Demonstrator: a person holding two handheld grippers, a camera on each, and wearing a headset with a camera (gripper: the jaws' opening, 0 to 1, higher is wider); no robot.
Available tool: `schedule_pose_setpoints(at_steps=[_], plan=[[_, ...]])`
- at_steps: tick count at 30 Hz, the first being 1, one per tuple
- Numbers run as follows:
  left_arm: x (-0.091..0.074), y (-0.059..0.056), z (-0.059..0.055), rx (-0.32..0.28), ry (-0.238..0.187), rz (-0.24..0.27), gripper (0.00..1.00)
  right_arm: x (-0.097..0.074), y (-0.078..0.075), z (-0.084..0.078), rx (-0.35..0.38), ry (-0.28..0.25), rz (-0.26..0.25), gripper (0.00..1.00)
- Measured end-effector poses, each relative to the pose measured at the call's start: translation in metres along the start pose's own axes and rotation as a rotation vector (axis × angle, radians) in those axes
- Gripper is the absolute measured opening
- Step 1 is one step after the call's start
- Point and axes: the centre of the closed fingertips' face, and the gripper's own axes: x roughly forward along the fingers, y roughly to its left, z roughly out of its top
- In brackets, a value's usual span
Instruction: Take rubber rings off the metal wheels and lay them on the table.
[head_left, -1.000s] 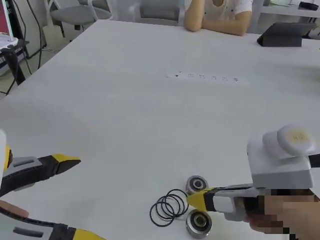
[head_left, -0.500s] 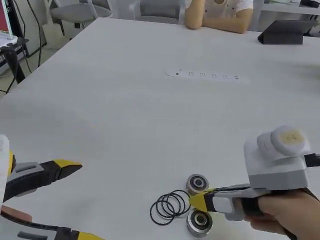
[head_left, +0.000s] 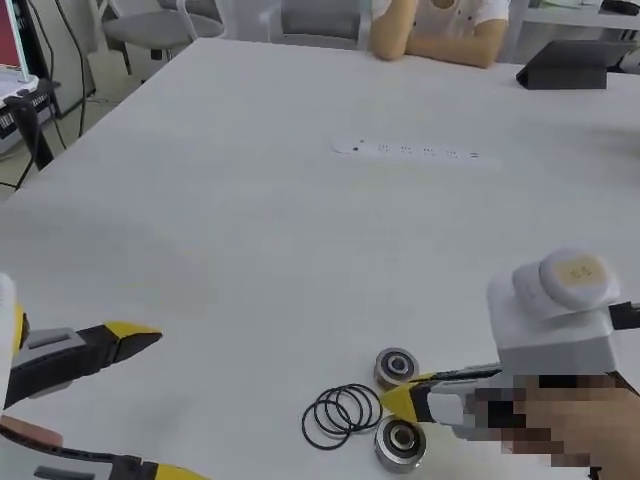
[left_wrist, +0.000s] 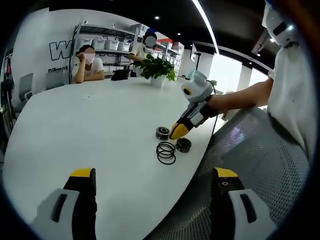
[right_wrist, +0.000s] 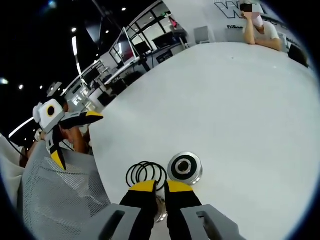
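Head view: rubber rings (head_left: 342, 413) lie piled near the bench (head_left: 300, 230) front edge, beside two metal wheels (head_left: 396, 366). My right claw (head_left: 395, 398) sits pressed together between those wheels; left claw (head_left: 150, 400) is spread.

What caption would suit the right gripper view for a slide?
Right gripper, jaws together, close to two metal wheels and loose rubber rings.
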Motion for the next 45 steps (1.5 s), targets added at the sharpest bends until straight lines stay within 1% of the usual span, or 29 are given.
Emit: schedule_pose_setpoints(at_steps=[6,8,11,16,19,21,26,27,29,31,35,38,39,41,42,45], plan=[[-0.003,0.000,0.006,0.006,-0.012,0.003,0.94,-0.005,0.005,0.008,-0.024,-0.024,-0.001,0.05],[-0.004,-0.001,0.006,0.008,-0.014,0.000,0.94,-0.006,0.007,0.011,-0.043,-0.032,-0.007,0.07],[-0.005,-0.001,0.008,0.011,-0.019,-0.001,0.94,-0.007,0.007,0.011,-0.092,-0.022,-0.024,0.10],[-0.006,-0.006,0.012,0.019,-0.025,-0.010,0.94,-0.013,0.013,0.016,-0.128,-0.037,-0.026,0.14],[-0.005,-0.010,0.013,0.028,-0.022,-0.020,0.94,-0.018,0.022,0.024,-0.146,-0.068,-0.007,0.18],[-0.005,-0.011,0.013,0.033,-0.020,-0.023,0.94,-0.021,0.026,0.027,-0.178,-0.079,-0.006,0.22],[-0.007,-0.012,0.010,0.050,0.003,-0.022,0.93,-0.030,0.036,0.032,-0.264,-0.085,-0.007,0.33],[-0.007,-0.013,0.010,0.052,0.004,-0.024,0.93,-0.034,0.038,0.033,-0.288,-0.077,-0.006,0.35],[-0.007,-0.014,0.011,0.054,0.002,-0.029,0.94,-0.041,0.040,0.035,-0.310,-0.083,-0.009,0.42],[-0.008,-0.015,0.012,0.056,0.000,-0.031,0.94,-0.049,0.041,0.040,-0.318,-0.110,-0.013,0.48],[-0.008,-0.017,0.012,0.048,0.002,-0.040,0.95,-0.067,0.042,0.044,-0.326,-0.155,-0.018,0.55],[-0.008,-0.017,0.011,0.049,0.005,-0.046,0.96,-0.081,0.039,0.041,-0.340,-0.173,-0.036,0.64],[-0.008,-0.018,0.011,0.049,0.006,-0.050,0.96,-0.087,0.037,0.037,-0.343,-0.175,-0.046,0.66],[-0.008,-0.019,0.011,0.049,0.006,-0.054,0.97,-0.093,0.034,0.034,-0.343,-0.179,-0.055,0.69],[-0.008,-0.019,0.011,0.049,0.005,-0.059,0.97,-0.102,0.030,0.029,-0.341,-0.190,-0.068,0.71],[-0.009,-0.020,0.011,0.052,0.007,-0.061,0.97,-0.115,0.022,0.023,-0.308,-0.223,-0.095,0.73]])
